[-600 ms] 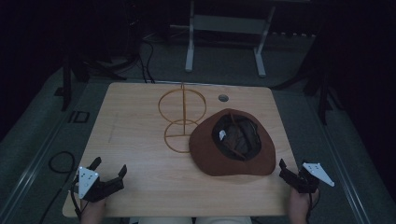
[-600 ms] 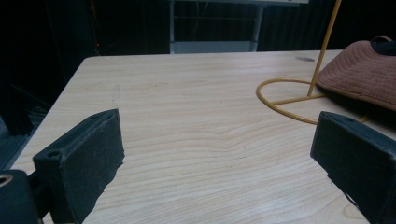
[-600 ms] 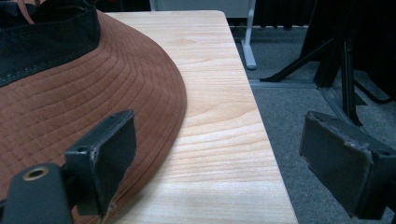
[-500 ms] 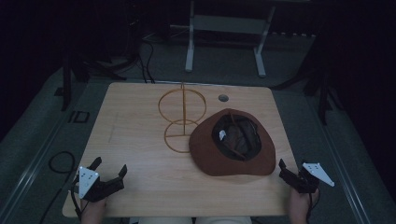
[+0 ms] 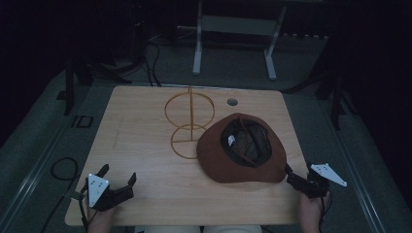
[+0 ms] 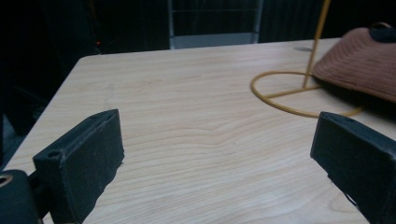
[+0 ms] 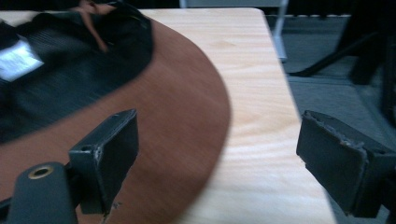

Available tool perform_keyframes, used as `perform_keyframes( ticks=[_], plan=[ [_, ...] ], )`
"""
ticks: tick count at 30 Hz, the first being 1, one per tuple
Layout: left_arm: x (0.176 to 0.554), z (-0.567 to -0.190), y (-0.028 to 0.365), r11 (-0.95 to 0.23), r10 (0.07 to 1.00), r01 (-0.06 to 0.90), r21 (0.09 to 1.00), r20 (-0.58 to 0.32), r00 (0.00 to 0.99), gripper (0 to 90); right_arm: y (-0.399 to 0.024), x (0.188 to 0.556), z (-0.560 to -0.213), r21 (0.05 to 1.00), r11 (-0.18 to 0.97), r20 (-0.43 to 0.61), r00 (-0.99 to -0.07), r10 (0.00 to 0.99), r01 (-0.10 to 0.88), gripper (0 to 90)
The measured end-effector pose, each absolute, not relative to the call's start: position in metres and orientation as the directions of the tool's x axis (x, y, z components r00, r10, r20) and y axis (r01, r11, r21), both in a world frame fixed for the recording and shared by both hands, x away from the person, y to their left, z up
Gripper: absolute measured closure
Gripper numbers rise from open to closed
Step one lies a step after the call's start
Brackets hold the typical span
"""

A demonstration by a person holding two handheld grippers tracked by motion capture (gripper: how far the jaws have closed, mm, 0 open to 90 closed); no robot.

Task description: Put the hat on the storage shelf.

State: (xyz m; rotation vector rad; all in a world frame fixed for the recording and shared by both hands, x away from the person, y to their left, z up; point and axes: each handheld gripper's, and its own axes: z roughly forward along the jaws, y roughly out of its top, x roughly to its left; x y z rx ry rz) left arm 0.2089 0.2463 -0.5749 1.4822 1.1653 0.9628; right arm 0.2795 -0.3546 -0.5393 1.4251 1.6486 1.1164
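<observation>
The counter (image 5: 145, 126) is a light wooden top, and against the pictures from a moment ago almost nothing on it has changed: the hat and stand lie where they lay, and only the right gripper has crept a touch nearer the hat's near-right brim. I judge that the work is at its very start, an approach to a first grasp, with no contact yet.

The brown hat (image 5: 240, 148) lies upside down on the right half of the counter, its dark lined hollow facing up and a white label showing inside. Its brim is oval, with the long axis running from far-left to near-right, so the near-right end points toward the right gripper. The far-left part of the brim overlaps the base ring of the gold wire stand (image 5: 189, 116), which rises at mid-counter with an upright hoop on a thin post. Likely the hat is meant for that stand.

The right gripper (image 5: 296, 177) sits at the near-right edge, just beside the brim but apart from it; in the right gripper view its jaws stand wide and released, one over the brim's edge, the other over bare wood. The left gripper (image 5: 116, 179) rests near the near-left corner, well apart from the hat, its jaws also spread and holding nothing.
</observation>
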Motion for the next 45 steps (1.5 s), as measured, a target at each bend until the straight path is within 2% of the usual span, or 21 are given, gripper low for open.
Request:
perform_keyframes(
  ticks=[5, 10, 13, 22, 27, 34, 41, 45],
  plan=[
    [0.208, -0.574, 0.238, -0.094, 0.961, 0.205, 0.974, 0.035, 0.273, 3.2, -0.345, 0.291, -0.522, 0.901, 0.051, 0.050, -0.221, 0.974, 0.430, 12.6],
    [0.209, -0.573, 0.232, -0.068, 0.942, 0.265, 0.962, -0.025, 0.335, 3.2, -0.336, 0.307, -0.510, 0.877, 0.104, 0.029, -0.269, 0.963, 0.469, 13.1],
    [0.207, -0.571, 0.228, -0.078, 0.949, 0.252, 0.965, -0.006, 0.314, 3.2, -0.331, 0.317, -0.503, 0.872, 0.126, 0.023, -0.296, 0.955, 0.473, 12.9],
    [0.203, -0.568, 0.222, -0.118, 0.923, 0.276, 0.954, 0.003, 0.386, 3.2, -0.318, 0.351, -0.489, 0.865, 0.102, 0.063, -0.308, 0.949, 0.491, 12.1],
    [0.203, -0.568, 0.221, -0.122, 0.906, 0.285, 0.951, -0.011, 0.424, 3.2, -0.306, 0.374, -0.484, 0.858, 0.143, 0.034, -0.333, 0.942, 0.494, 12.3],
    [0.203, -0.568, 0.221, -0.130, 0.902, 0.288, 0.949, -0.008, 0.432, 3.2, -0.291, 0.406, -0.485, 0.837, 0.206, -0.016, -0.355, 0.935, 0.507, 14.3],
    [0.204, -0.568, 0.221, -0.127, 0.900, 0.294, 0.947, -0.015, 0.436, 3.2, -0.285, 0.429, -0.493, 0.811, 0.231, -0.014, -0.377, 0.926, 0.538, 14.3],
    [0.204, -0.568, 0.222, -0.123, 0.901, 0.297, 0.947, -0.019, 0.433, 3.2, -0.280, 0.445, -0.506, 0.767, 0.296, -0.066, -0.388, 0.919, 0.569, 14.2]
  ],
)
